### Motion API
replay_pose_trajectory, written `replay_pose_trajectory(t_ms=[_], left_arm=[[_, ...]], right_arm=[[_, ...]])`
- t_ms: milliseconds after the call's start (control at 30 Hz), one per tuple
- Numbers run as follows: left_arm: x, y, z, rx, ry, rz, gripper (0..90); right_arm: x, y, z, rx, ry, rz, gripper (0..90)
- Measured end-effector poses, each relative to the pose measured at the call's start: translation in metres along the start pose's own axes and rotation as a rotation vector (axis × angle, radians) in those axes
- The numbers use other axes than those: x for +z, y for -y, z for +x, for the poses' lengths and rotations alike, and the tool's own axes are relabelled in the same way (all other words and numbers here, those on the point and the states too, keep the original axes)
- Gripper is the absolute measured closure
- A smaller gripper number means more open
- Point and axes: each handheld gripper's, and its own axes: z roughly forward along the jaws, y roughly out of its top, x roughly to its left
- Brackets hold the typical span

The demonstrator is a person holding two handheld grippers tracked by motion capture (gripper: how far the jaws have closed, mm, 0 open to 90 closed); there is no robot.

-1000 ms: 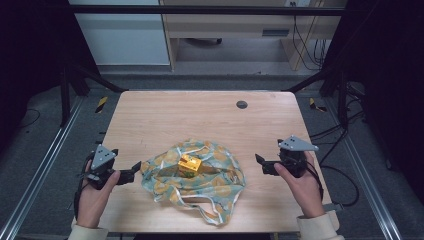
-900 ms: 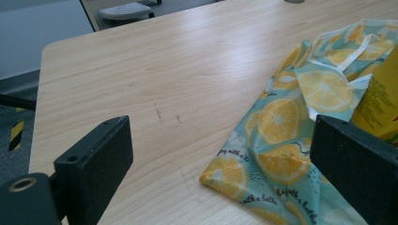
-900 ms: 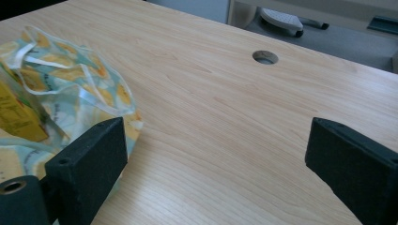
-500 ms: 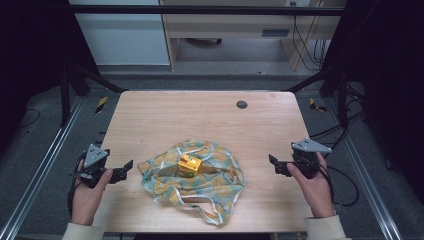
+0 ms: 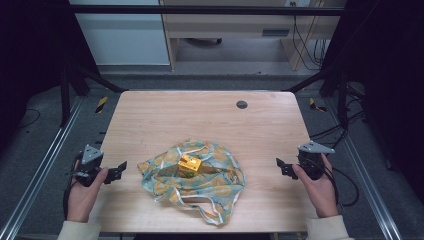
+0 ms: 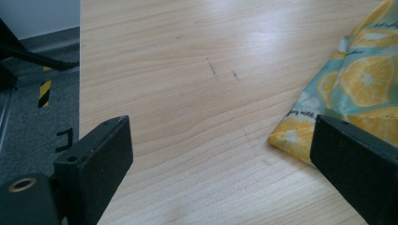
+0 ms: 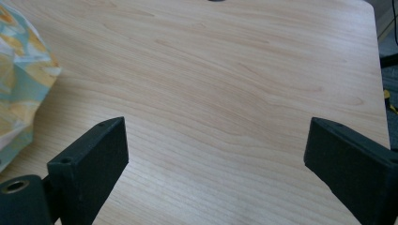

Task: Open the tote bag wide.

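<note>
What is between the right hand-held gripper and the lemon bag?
Nothing: the high view shows bare wooden table between the right hand-held gripper and the lemon bag.

The table (image 5: 150,120) was a pale wood top with rounded corners. A lemon-print cloth bag (image 5: 200,182) lay crumpled directly on it, toward the near edge, its white handles trailing nearer still. A small yellow box (image 5: 190,164) sat on the bag's middle. Far beyond the bag, near the far edge, was a dark round grommet (image 5: 242,104).
</note>
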Motion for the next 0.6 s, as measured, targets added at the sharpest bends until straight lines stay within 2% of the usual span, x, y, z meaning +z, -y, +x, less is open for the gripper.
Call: replay_pose_trajectory(t_ms=[67, 100, 133, 167, 400, 467, 500, 600], left_arm=[[0.002, 0.001, 0.002, -0.001, -0.002, 0.019, 6.2], [0.004, 0.003, 0.003, 0.003, -0.004, 0.045, 6.1], [0.004, 0.003, 0.003, 0.003, -0.004, 0.045, 6.0], [0.007, 0.005, 0.004, 0.007, -0.003, 0.067, 5.9], [0.011, 0.009, 0.004, 0.018, -0.006, 0.116, 5.7], [0.013, 0.01, 0.002, 0.03, -0.015, 0.134, 5.7], [0.014, 0.011, 0.0, 0.049, -0.025, 0.155, 5.7], [0.015, 0.012, -0.002, 0.059, -0.03, 0.174, 5.7]], right_arm=[[0.0, 0.001, -0.001, 0.001, 0.0, 0.002, 7.2], [0.002, 0.005, -0.004, 0.013, 0.007, 0.023, 7.2], [0.002, 0.006, -0.005, 0.014, 0.01, 0.029, 7.2], [0.003, 0.008, -0.006, 0.018, 0.013, 0.038, 7.2], [0.005, 0.019, -0.012, 0.019, 0.022, 0.078, 7.6], [0.005, 0.02, -0.012, 0.021, 0.023, 0.084, 7.6], [0.005, 0.024, -0.012, 0.034, 0.02, 0.099, 7.6], [0.006, 0.029, -0.011, 0.028, 0.014, 0.12, 7.4]])
